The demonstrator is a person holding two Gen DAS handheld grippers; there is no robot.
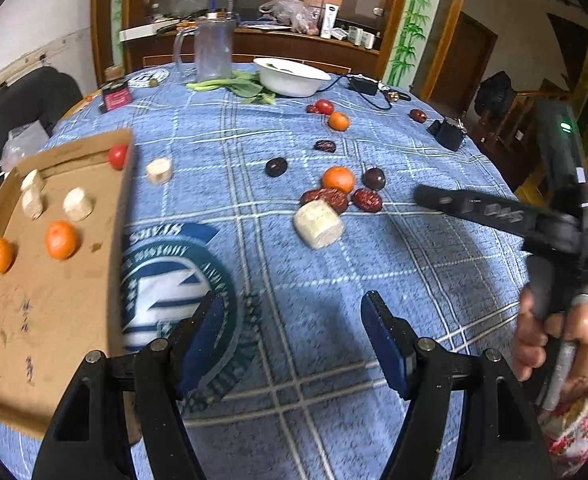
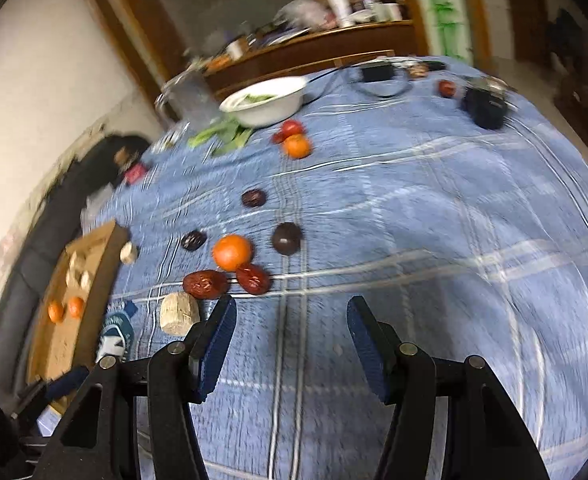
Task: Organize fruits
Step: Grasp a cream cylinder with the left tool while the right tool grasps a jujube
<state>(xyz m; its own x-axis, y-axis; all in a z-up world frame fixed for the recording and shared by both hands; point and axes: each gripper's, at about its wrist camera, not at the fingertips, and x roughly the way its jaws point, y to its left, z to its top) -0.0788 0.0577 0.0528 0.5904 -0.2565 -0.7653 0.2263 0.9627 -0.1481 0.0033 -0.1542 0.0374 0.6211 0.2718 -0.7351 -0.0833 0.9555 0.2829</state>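
At the far left a cardboard tray (image 1: 54,280) already holds two oranges (image 1: 61,240), some pale cut chunks (image 1: 78,204) and a red tomato (image 1: 118,156) pressed against its far rim; a knock to the tray could roll that tomato out onto the blue checked surface (image 1: 334,320). The left gripper (image 1: 290,344) hangs empty over the cloth, its fingers (image 1: 204,340) released and spread. Ahead lies a tight cluster: a pale block (image 1: 318,224), wrinkled red dates (image 1: 330,198), an orange (image 1: 338,179) and a dark round fruit (image 1: 374,178), several touching. The right gripper (image 2: 290,344) is also empty, fingers (image 2: 218,344) apart with nothing between them. Its view is smeared, so the gap to the block (image 2: 180,314) is probably small, but I cannot be sure. Closing into that cluster risks nudging the orange (image 2: 232,252) away or catching two pieces together.
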